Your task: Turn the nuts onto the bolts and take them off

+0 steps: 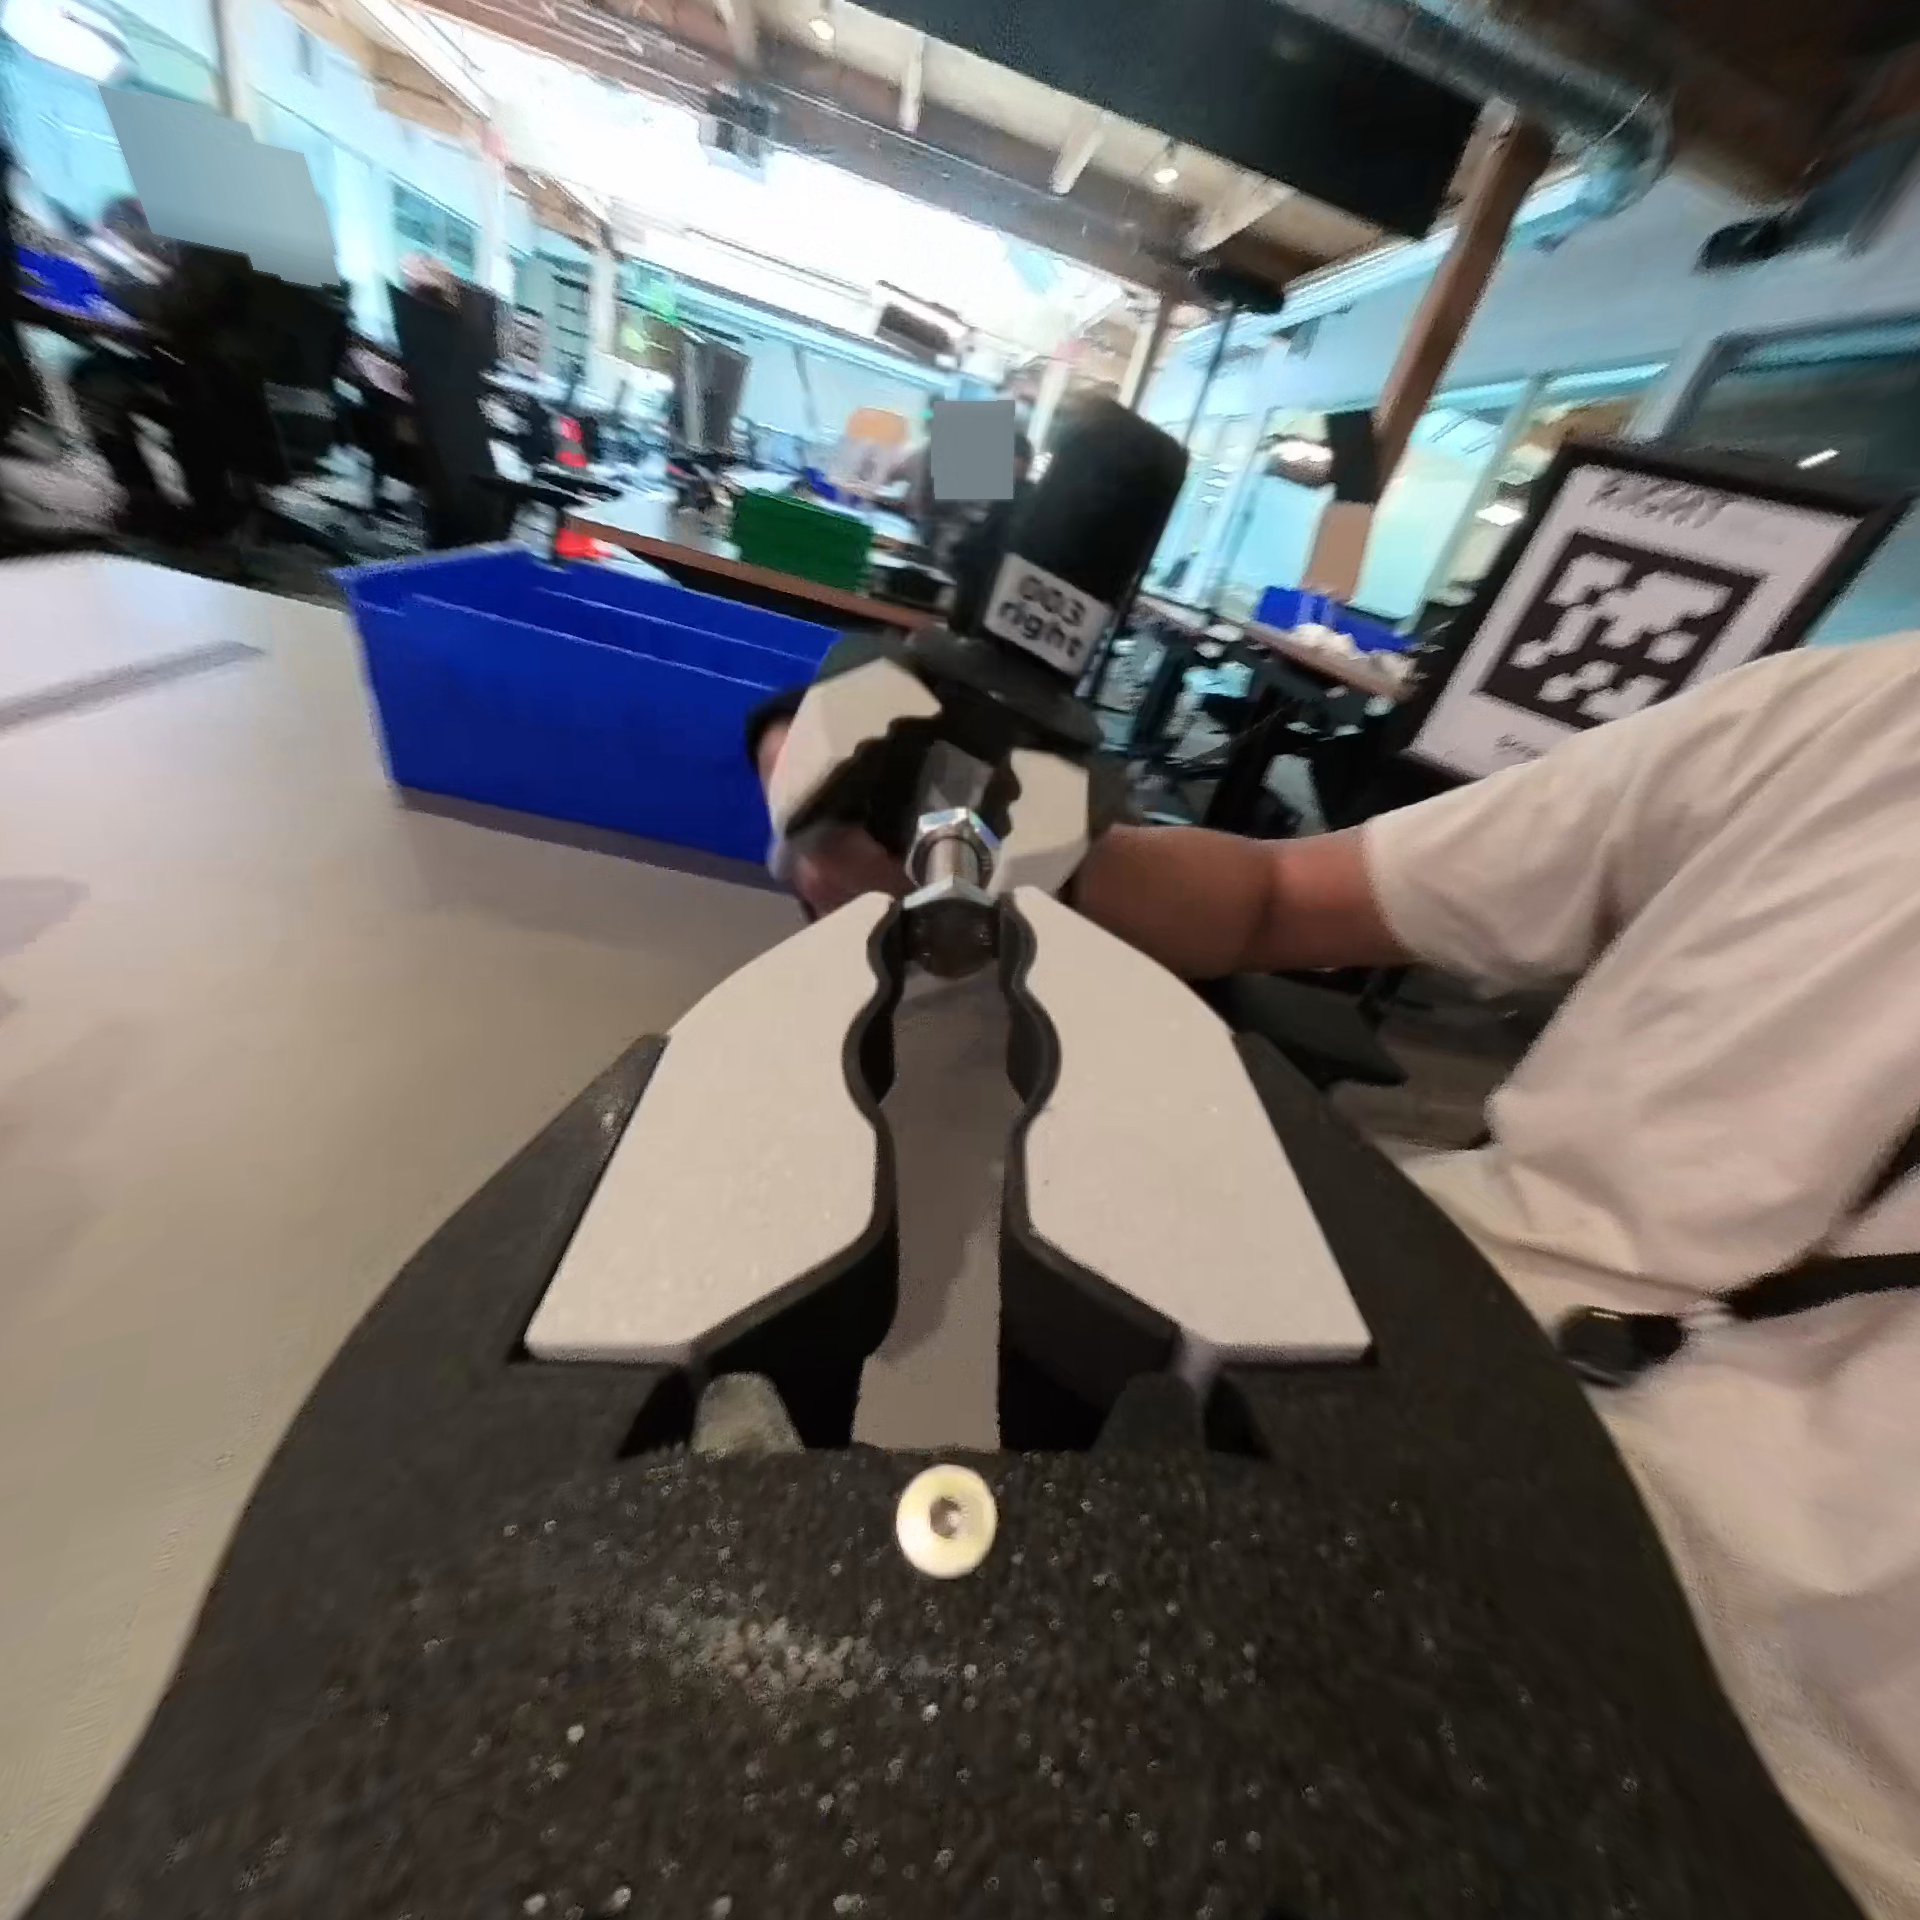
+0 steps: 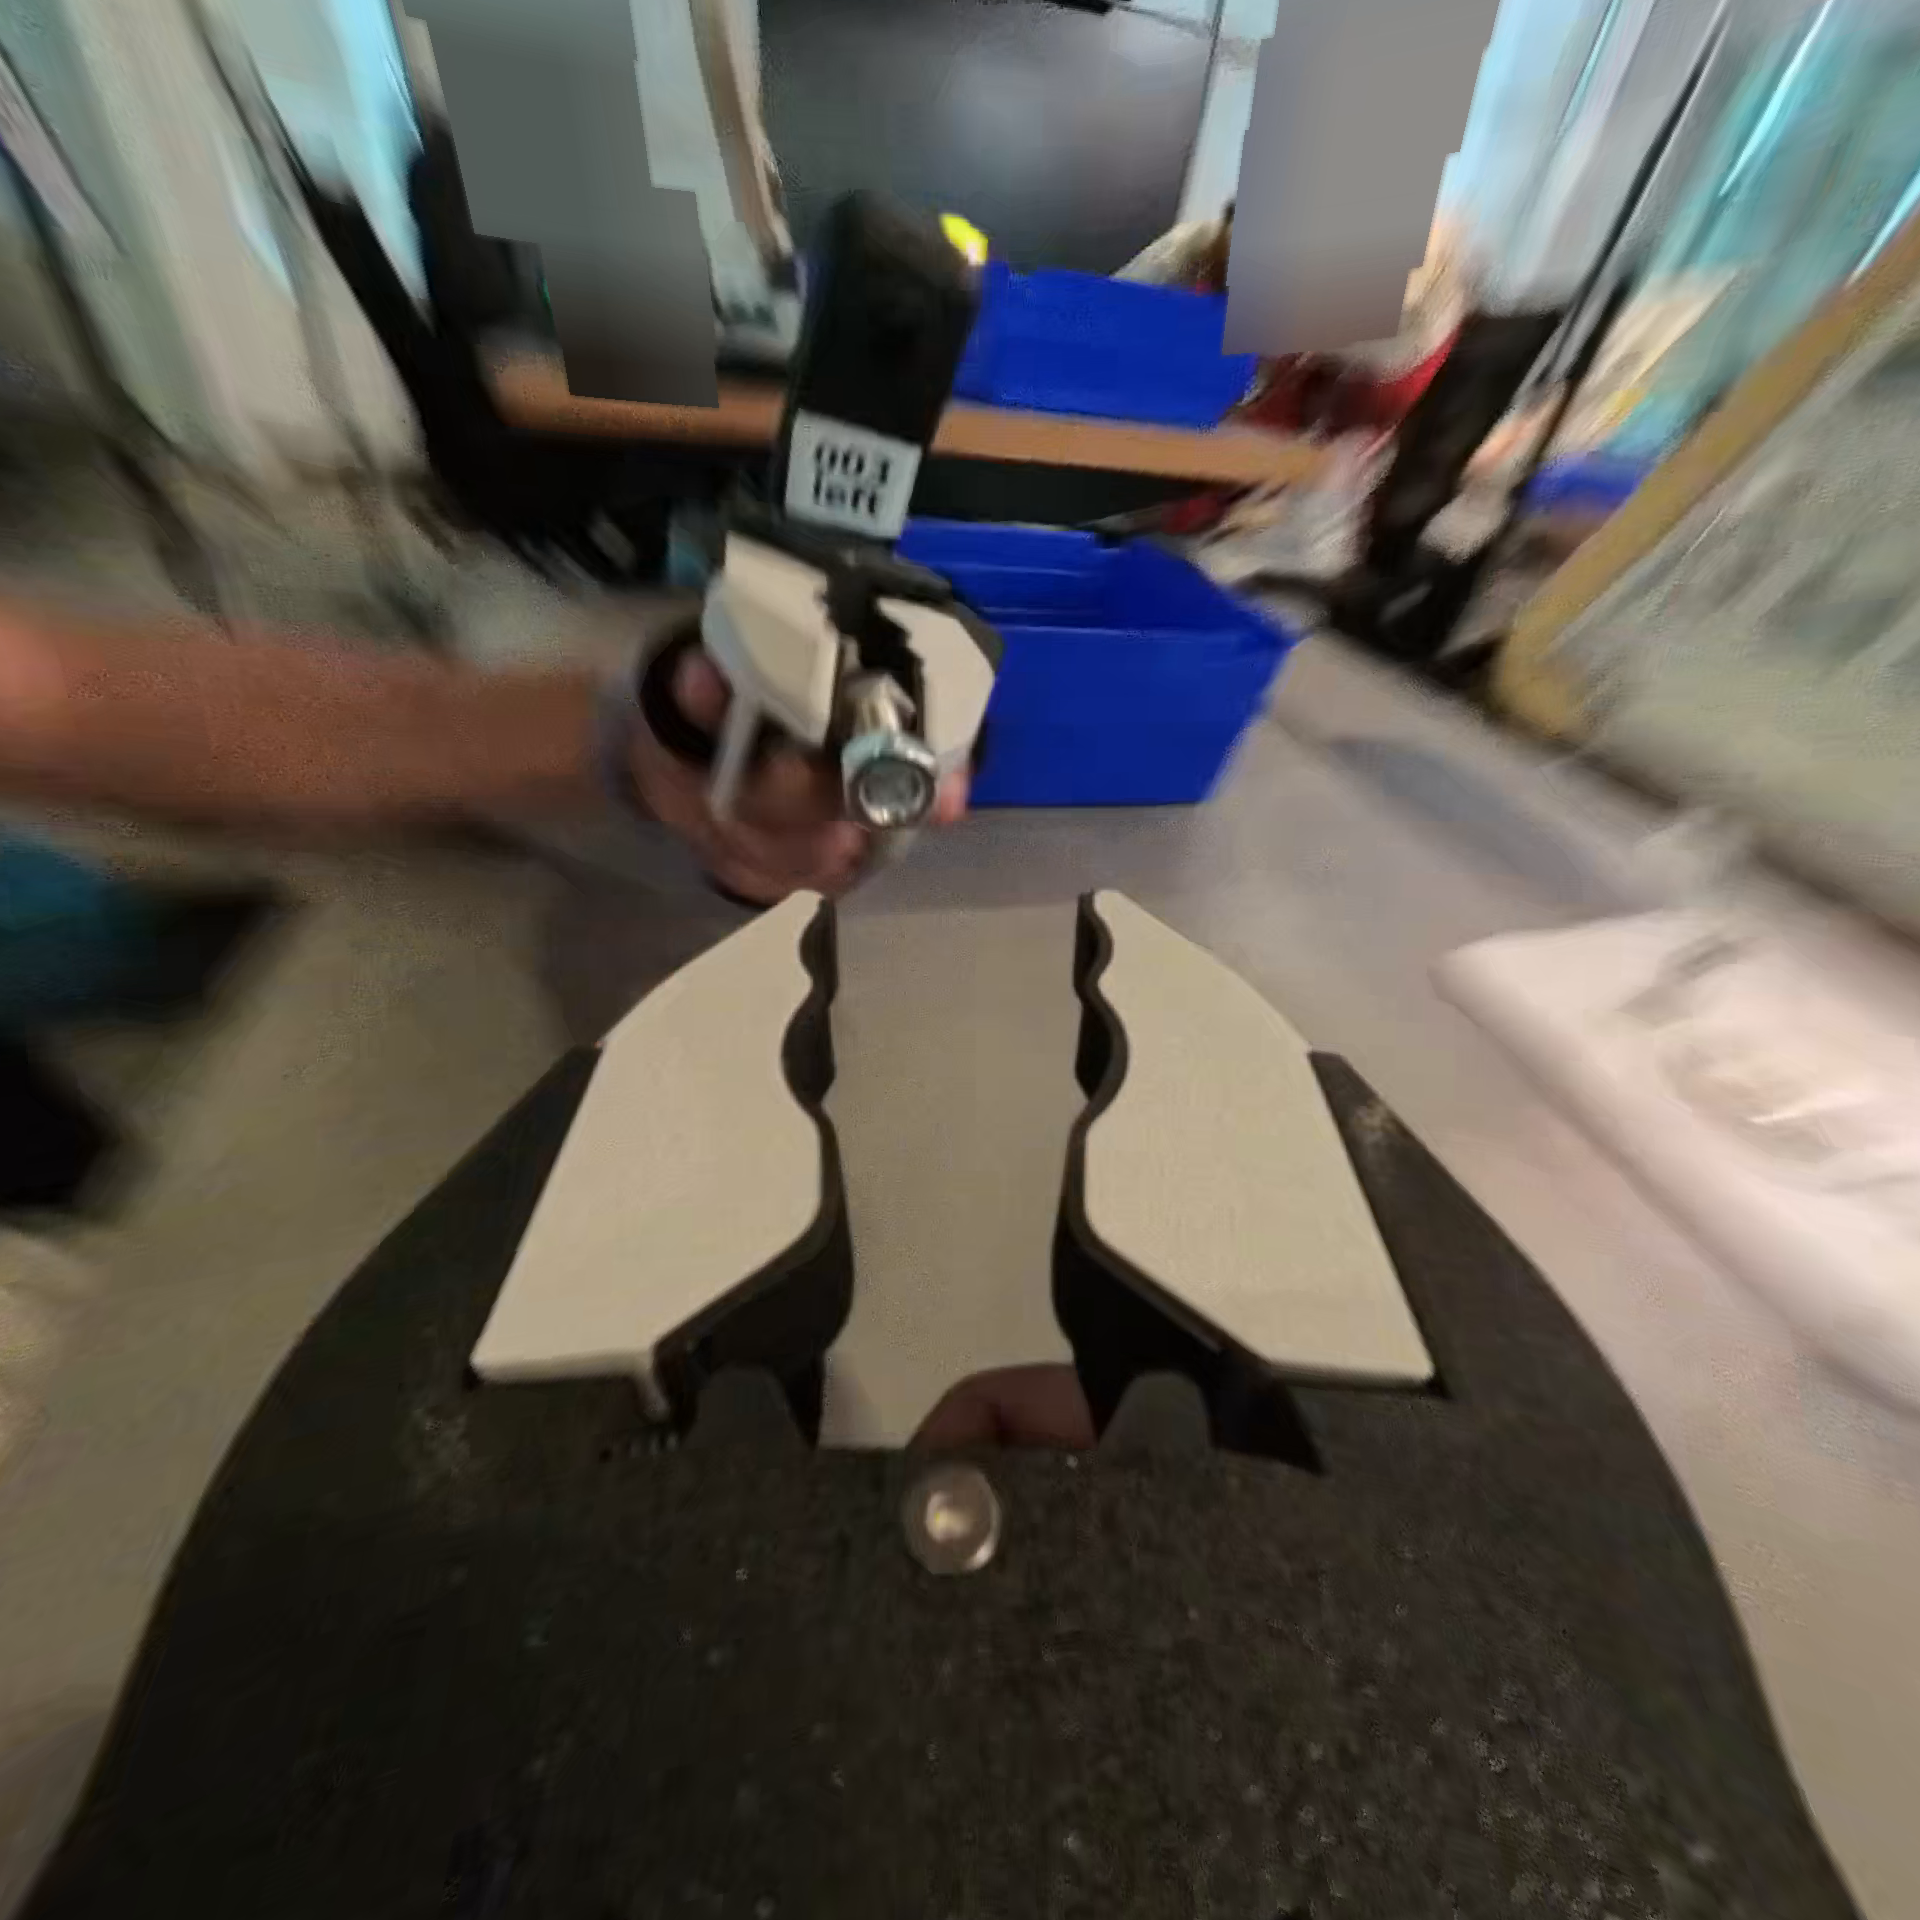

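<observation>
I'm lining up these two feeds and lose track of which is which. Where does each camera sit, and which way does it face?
Left wrist view: sits on the left gripper, looking along its fingers shut on the bolt; faces the right gripper, the person's forearm and white sleeve, a blue bin.
Right wrist view: sits on the right gripper, its fingers apart and empty; faces the left gripper, the hand holding it, and the nut on the bolt's end.
Shared: the two cameras face each other; both show the bolt, blue bin and grey table.
</observation>
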`<state>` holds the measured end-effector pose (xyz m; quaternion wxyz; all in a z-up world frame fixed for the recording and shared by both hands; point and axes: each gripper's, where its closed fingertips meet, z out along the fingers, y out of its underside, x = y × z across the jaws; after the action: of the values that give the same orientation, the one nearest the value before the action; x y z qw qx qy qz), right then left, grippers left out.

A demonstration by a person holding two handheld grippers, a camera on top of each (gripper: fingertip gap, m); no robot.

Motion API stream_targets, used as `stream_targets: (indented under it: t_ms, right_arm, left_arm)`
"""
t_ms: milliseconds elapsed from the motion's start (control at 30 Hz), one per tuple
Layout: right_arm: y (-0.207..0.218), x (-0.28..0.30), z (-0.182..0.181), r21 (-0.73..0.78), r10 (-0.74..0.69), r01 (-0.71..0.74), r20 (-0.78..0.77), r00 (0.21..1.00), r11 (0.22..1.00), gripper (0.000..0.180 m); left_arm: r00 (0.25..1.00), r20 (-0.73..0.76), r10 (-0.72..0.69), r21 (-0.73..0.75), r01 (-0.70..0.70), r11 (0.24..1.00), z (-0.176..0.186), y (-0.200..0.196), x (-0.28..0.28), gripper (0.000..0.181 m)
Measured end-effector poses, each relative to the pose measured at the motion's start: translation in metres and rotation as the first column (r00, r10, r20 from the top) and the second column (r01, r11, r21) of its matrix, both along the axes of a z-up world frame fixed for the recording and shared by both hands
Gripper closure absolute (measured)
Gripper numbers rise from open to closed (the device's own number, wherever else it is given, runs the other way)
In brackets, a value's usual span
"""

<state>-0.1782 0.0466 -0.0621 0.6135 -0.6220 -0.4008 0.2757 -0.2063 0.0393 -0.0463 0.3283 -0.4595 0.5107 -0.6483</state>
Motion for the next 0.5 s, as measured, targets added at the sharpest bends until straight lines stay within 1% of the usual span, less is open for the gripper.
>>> stream_targets:
  t_ms: [33, 67, 100, 133, 167, 233, 300, 333, 400, 467, 500]
  right_arm:
    - [-0.003, 0.002, 0.000, 0.219, -0.072, 0.037, 0.152, 0.986, 0.975, 0.138]
    - [-0.010, 0.002, 0.000, 0.418, -0.149, 0.026, 0.266, 0.952, 0.908, 0.143]
    - [-0.017, -0.001, -0.001, 0.569, -0.218, -0.020, 0.347, 0.912, 0.822, 0.151]
    - [-0.022, -0.005, -0.006, 0.661, -0.283, -0.069, 0.411, 0.867, 0.748, 0.150]
    - [-0.023, -0.008, -0.008, 0.717, -0.343, -0.091, 0.436, 0.832, 0.691, 0.146]
    - [-0.025, -0.013, -0.006, 0.776, -0.400, -0.090, 0.417, 0.816, 0.624, 0.141]
    - [-0.030, -0.016, 0.003, 0.831, -0.442, -0.094, 0.384, 0.811, 0.548, 0.142]
    - [-0.033, -0.017, 0.004, 0.835, -0.439, -0.099, 0.382, 0.814, 0.542, 0.144]
    - [-0.032, -0.019, 0.000, 0.823, -0.429, -0.105, 0.395, 0.813, 0.558, 0.145]
    - [-0.035, -0.020, -0.002, 0.833, -0.430, -0.132, 0.405, 0.807, 0.537, 0.160]
    - [-0.035, -0.020, -0.003, 0.821, -0.417, -0.129, 0.410, 0.811, 0.556, 0.160]
  left_arm:
    - [0.999, -0.009, -0.040, -0.042, 0.040, 0.998, 0.000, -0.003, -0.001, 0.164]
    - [0.998, -0.014, -0.058, -0.068, 0.057, 0.996, -0.001, -0.004, -0.001, 0.164]
    - [0.997, -0.016, -0.070, -0.081, 0.068, 0.994, -0.002, -0.005, 0.000, 0.164]
    - [0.995, -0.021, -0.099, -0.100, 0.096, 0.990, -0.003, -0.008, -0.001, 0.164]
    - [0.991, -0.029, -0.133, -0.117, 0.129, 0.985, -0.005, -0.012, 0.000, 0.164]
    - [0.984, -0.043, -0.172, -0.124, 0.165, 0.978, -0.010, -0.020, 0.001, 0.164]
    - [0.979, -0.062, -0.194, -0.113, 0.187, 0.976, -0.014, -0.026, 0.002, 0.164]
    - [0.976, -0.068, -0.205, -0.112, 0.197, 0.974, -0.015, -0.028, 0.003, 0.164]
    - [0.972, -0.072, -0.225, -0.118, 0.216, 0.969, -0.016, -0.032, 0.003, 0.164]
    - [0.969, -0.085, -0.230, -0.115, 0.220, 0.969, -0.019, -0.034, 0.004, 0.164]
    - [0.969, -0.088, -0.231, -0.114, 0.220, 0.969, -0.020, -0.034, 0.004, 0.164]
